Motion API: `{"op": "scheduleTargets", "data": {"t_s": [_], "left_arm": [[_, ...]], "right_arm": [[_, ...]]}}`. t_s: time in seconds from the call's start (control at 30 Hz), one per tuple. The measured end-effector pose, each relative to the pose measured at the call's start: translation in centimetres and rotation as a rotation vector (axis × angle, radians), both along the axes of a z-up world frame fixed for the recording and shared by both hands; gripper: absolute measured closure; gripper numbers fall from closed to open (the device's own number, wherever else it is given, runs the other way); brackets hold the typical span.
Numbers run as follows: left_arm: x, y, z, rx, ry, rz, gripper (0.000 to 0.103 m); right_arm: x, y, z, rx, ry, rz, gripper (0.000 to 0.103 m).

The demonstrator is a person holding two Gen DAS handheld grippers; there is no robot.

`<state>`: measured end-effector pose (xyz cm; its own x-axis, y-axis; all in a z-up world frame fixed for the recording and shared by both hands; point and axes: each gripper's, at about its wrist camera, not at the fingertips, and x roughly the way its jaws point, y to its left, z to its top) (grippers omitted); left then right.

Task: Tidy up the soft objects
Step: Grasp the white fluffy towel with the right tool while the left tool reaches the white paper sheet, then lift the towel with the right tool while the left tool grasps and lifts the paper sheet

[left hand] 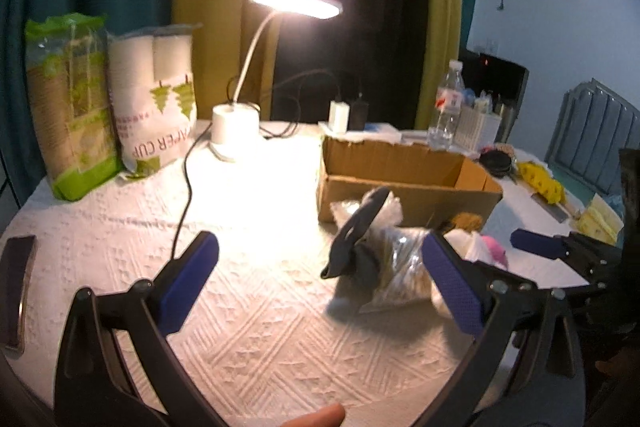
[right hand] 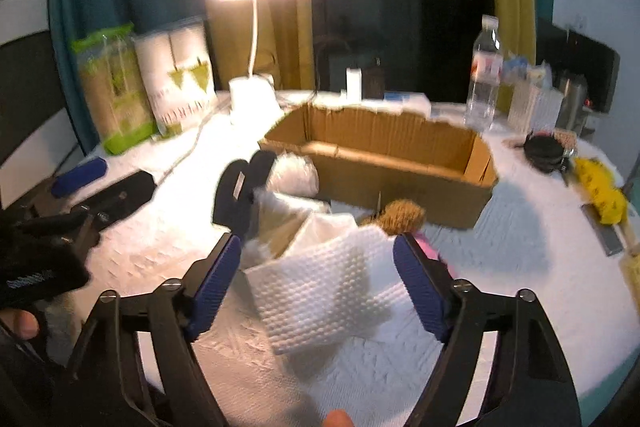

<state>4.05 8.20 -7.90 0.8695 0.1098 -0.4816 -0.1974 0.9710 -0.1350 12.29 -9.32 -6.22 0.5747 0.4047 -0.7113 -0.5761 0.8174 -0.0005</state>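
A pile of soft things lies on the white tablecloth in front of an open cardboard box (left hand: 404,183) (right hand: 380,155). In the right wrist view the pile holds a white textured cloth (right hand: 324,291), a clear plastic bag (right hand: 292,171), a brown fuzzy item (right hand: 400,217), a bit of pink and a dark strap piece (right hand: 236,195). My right gripper (right hand: 320,287) is open, its blue pads either side of the white cloth. My left gripper (left hand: 320,283) is open and empty, left of a bagged brown item (left hand: 400,259) and the dark strap (left hand: 356,231).
A lit desk lamp (left hand: 236,127) with its cable stands behind. Paper cup packs (left hand: 112,107) stand at the back left. A water bottle (left hand: 446,107), a black round item (right hand: 544,151), a yellow cloth (right hand: 600,191) and clutter sit at the right.
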Motion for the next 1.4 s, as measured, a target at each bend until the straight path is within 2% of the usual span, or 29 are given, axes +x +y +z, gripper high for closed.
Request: {"op": "scheduleTargets", "data": {"t_s": [0.1, 0.17, 0.23, 0.3, 0.33, 0.4, 0.63, 0.73, 1.0, 1.4], "left_arm": [[1.1, -0.1, -1.1, -0.002, 0.036, -0.024, 0.001], [1.8, -0.2, -1.7, -0.007, 0.056, -0.034, 0.001], [2.3, -0.4, -2.1, -0.01, 0.073, -0.042, 0.001], [2.8, -0.6, -2.4, -0.012, 0.085, -0.047, 0.001], [3.0, -0.6, -2.5, -0.013, 0.088, -0.049, 0.001], [3.2, -0.6, -2.7, -0.023, 0.092, -0.052, 0.001], [3.1, -0.2, -2.5, -0.038, 0.066, -0.066, 0.001], [2.7, 0.0, -2.1, -0.044, 0.046, -0.078, 0.001], [1.9, -0.4, -0.9, -0.086, -0.012, -0.116, 0.001], [3.2, -5.0, -1.0, -0.04, 0.025, -0.218, 0.001]], "right_arm": [[0.6, 0.1, -1.4, -0.029, 0.043, 0.009, 0.024], [0.8, 0.0, -2.3, -0.045, 0.061, 0.016, 0.032], [1.0, -0.1, -2.8, -0.06, 0.069, 0.024, 0.053], [1.0, -0.3, -2.8, -0.059, 0.068, 0.039, 0.058], [0.9, -0.3, -2.6, -0.058, 0.064, 0.047, 0.069], [0.9, -0.4, -1.9, -0.055, 0.046, 0.05, 0.082], [1.4, -0.9, 0.1, -0.049, 0.023, 0.031, 0.082], [2.0, -1.6, 1.0, -0.028, 0.027, 0.003, 0.088], [2.4, -3.0, 2.7, -0.042, 0.023, -0.071, 0.088], [1.9, -7.7, 4.6, 0.001, -0.059, -0.141, 0.088]]}}
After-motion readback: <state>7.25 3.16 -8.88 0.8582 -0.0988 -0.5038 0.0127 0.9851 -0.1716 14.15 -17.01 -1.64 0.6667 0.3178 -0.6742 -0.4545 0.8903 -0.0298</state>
